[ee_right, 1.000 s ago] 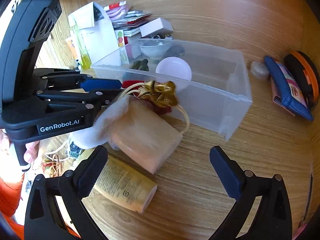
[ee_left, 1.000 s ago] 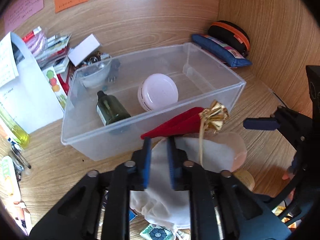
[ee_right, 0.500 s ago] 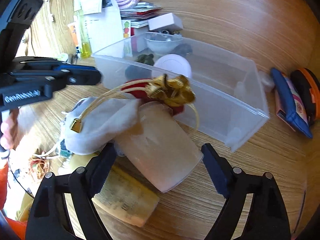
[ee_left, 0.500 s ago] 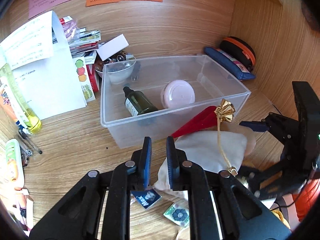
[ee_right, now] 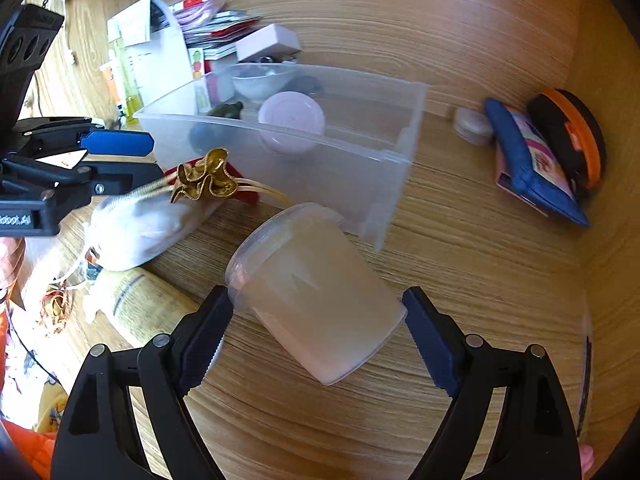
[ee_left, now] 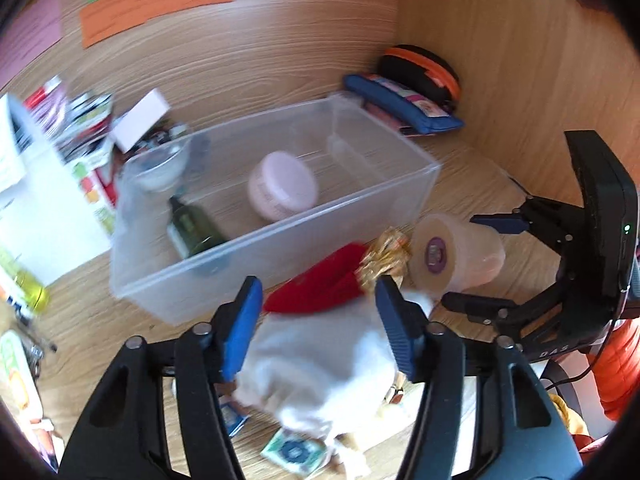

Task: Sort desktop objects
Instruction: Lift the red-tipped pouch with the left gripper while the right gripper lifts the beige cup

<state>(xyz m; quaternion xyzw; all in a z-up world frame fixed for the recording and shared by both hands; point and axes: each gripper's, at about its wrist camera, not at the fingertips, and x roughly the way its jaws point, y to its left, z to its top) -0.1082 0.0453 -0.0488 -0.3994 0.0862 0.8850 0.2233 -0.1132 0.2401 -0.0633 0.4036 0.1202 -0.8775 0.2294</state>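
Observation:
A clear plastic bin (ee_left: 280, 264) (ee_right: 352, 168) holds a pink-lidded jar (ee_left: 282, 190), a green bottle (ee_left: 194, 232) and a glass bowl (ee_left: 160, 164). My left gripper (ee_left: 320, 332) is open, its jaws on either side of a white cloth pouch (ee_left: 320, 364) (ee_right: 136, 228). A red pouch with a gold ruffle (ee_left: 340, 280) (ee_right: 206, 178) lies against the pouch, in front of the bin. My right gripper (ee_right: 316, 340) is open around a translucent lidded tub (ee_right: 316, 296) (ee_left: 456, 254) lying on its side; the jaws stand beside it without gripping.
A blue pencil case (ee_right: 532, 168) and a black-and-orange case (ee_right: 568, 136) lie at the back right. Papers, packets and a white box (ee_right: 268, 42) pile up at the back left. A cream tube (ee_right: 140, 308) and small cards (ee_left: 292, 450) lie near the front edge.
My left gripper has opened from shut and moved in over the white pouch. My right gripper has advanced around the tub, which has come free of the pouch.

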